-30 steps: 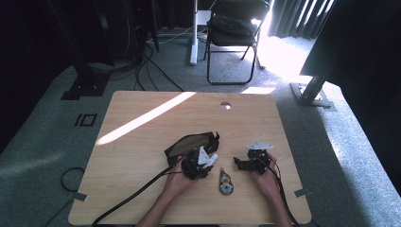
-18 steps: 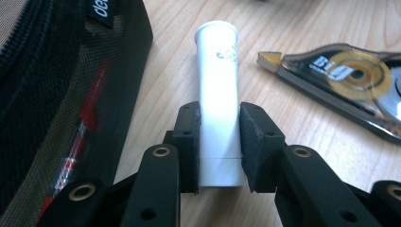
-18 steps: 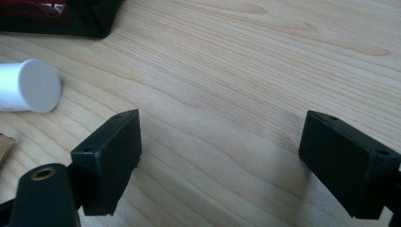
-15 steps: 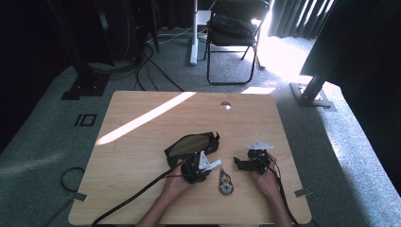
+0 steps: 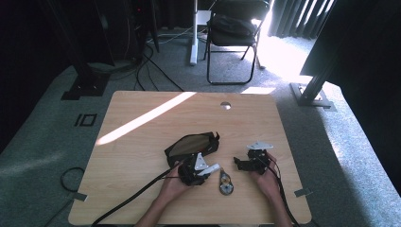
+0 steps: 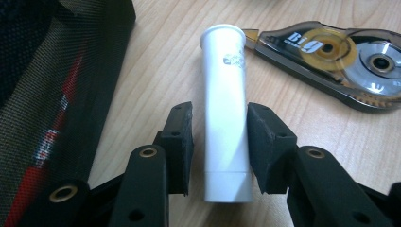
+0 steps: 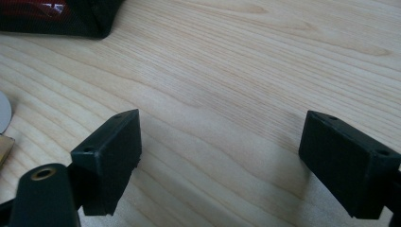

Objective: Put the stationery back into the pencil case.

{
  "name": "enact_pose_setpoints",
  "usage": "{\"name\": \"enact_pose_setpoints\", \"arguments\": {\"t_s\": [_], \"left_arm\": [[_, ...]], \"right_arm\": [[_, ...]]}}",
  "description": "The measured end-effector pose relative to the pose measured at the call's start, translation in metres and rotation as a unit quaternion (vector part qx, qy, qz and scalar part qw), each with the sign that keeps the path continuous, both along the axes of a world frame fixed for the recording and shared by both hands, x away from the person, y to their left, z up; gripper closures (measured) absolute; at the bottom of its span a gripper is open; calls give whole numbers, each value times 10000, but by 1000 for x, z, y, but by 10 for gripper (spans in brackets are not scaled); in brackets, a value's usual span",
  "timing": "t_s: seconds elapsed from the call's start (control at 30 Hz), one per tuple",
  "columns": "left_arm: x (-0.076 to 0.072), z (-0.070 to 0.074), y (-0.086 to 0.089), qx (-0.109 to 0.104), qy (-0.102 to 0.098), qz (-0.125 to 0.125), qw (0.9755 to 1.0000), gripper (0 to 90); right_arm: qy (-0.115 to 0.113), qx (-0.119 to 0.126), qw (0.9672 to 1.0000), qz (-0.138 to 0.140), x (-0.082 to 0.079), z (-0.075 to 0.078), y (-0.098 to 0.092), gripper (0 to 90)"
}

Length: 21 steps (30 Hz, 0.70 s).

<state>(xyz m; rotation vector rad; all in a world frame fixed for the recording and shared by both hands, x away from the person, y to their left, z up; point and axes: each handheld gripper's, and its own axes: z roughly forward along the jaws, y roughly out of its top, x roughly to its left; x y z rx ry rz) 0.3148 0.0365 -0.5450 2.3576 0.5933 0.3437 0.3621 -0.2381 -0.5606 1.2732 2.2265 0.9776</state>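
Wooden table (image 5: 142, 142). Left gripper (image 6: 220, 137) clamps a white tube (image 6: 224, 113); tape roller (image 6: 331, 61) just ahead-right, mesh pouch (image 6: 52, 94) to its left. Right gripper (image 7: 222, 161) spread wide, empty.

Surface (image 5: 142, 151): pale wood w/ fine grain lines, one bright sunlit diagonal stripe across it. Tube (image 6: 226, 113): plain white, small grey printed mark near its flared end. Correction tape dispenser (image 6: 331, 61): smoky see-through grey shell, amber-yellow wheel, silver-grey wheel, "Big" in white letters. Pouch (image 5: 193, 145): black edging, dark olive-brown mesh; red & white shapes show through the mesh in left gripper view. Left gripper (image 6: 220, 142) & right gripper (image 7: 227, 161): matte black, brass-coloured rivets. Floor carpet (image 5: 42, 137): grey. Folding chair (image 5: 231, 28): black.
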Motion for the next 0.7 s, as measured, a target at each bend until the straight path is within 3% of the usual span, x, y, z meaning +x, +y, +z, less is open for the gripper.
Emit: {"name": "enact_pose_setpoints", "arguments": {"t_s": [0.27, 0.5, 0.7], "left_arm": [[5, -1, 0, -182, 238, -85, 9995, 629], [5, -2, 0, -209, 247, -159, 9993, 698], [4, -1, 1, -196, 232, -198, 9993, 703]], "right_arm": [[-1, 0, 10000, 0, 0, 0, 0, 137], [0, -1, 10000, 1, 0, 0, 0, 137], [0, -1, 10000, 1, 0, 0, 0, 137]]}}
